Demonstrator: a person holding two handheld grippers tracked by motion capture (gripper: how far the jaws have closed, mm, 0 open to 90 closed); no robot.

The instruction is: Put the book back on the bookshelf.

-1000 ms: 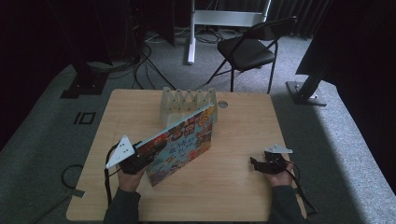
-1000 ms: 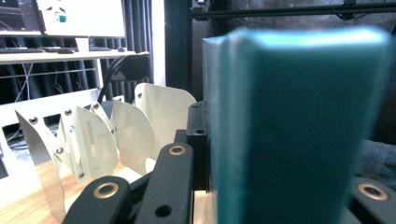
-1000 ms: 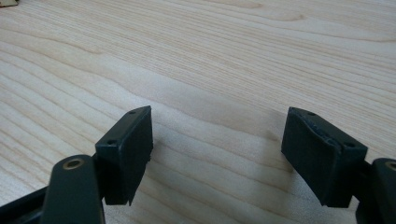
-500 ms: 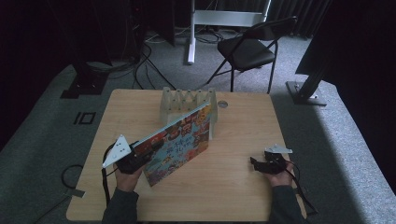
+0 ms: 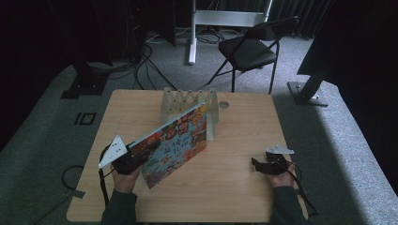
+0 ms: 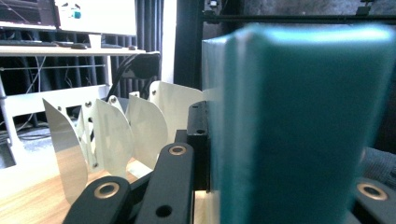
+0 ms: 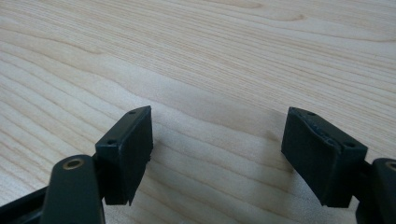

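A colourful picture book (image 5: 174, 143) is pinched by the left gripper (image 5: 136, 157), tilted above the table (image 5: 234, 187) toward the white slotted rack (image 5: 187, 101). The right gripper (image 5: 263, 165) is spread, empty. A divider could be struck, or the book dropped.
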